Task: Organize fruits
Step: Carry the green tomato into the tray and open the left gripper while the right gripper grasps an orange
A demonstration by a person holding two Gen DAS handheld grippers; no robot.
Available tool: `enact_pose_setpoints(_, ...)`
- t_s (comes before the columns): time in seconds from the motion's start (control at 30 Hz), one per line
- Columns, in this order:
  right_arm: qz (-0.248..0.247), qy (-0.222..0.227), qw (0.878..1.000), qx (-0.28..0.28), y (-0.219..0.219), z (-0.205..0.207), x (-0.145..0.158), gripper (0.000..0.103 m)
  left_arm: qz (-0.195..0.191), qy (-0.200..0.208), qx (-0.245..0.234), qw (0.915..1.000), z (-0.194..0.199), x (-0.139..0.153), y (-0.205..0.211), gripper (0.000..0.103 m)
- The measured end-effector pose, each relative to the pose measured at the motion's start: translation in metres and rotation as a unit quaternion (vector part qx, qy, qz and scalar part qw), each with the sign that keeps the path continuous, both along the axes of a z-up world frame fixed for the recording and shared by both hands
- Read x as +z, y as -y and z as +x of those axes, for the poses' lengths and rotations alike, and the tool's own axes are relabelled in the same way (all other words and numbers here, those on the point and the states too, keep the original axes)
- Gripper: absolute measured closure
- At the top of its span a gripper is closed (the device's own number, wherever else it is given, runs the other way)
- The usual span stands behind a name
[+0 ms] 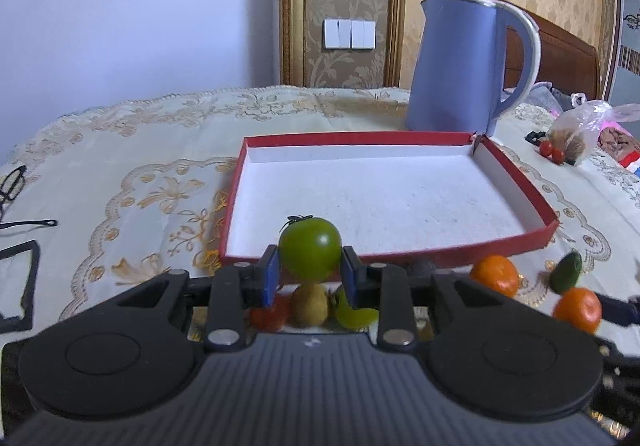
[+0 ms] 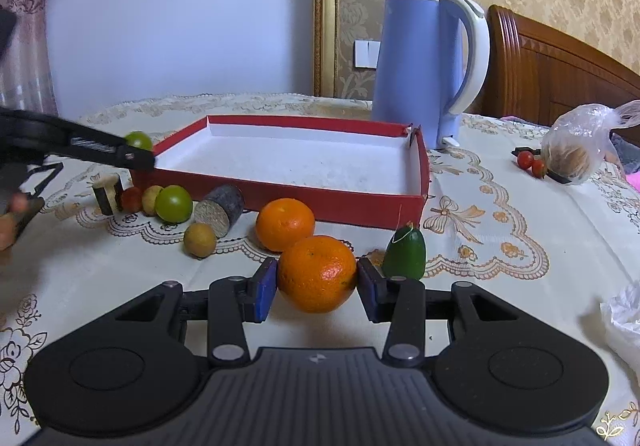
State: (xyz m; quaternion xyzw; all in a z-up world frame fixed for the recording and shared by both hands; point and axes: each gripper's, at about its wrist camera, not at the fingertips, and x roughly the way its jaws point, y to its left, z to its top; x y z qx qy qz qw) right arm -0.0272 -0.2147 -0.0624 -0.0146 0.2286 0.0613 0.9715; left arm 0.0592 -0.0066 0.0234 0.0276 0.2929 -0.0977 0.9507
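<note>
Two fruits are clamped at once: your left gripper (image 1: 310,273) lifts a green tomato (image 1: 310,249) near the red tray (image 1: 516,170), while your right gripper (image 2: 317,284) squeezes a mandarin (image 2: 317,273) low over the bench (image 2: 500,266), likely both tray-bound.

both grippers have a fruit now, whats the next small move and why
Probably carry the left gripper forward over the red box's near wall and release. It is shut on the green tomato, lifted just short of the box, which holds nothing yet. The right gripper grips an orange farther back.
</note>
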Motion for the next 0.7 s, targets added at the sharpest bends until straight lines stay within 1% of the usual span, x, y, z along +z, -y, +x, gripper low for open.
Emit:
enact_pose_setpoints(0.1,0.005,0.003,1.000,-0.001,0.003,-0.001,0.001,0.061,0.001,-0.008,-0.004,1.0000,0.018,0.001,0.008,0.074)
enact_pose_setpoints(0.4,0.009,0.010,1.000,-0.006,0.010,-0.006,0.006,0.061,0.038,-0.002,0.001,0.9993,0.069,0.006,0.035,0.074)
enact_pose_setpoints(0.7,0.010,0.014,1.000,-0.008,0.012,-0.007,0.010,0.061,0.075,-0.019,0.018,0.9969,0.112,-0.009,0.053,0.074)
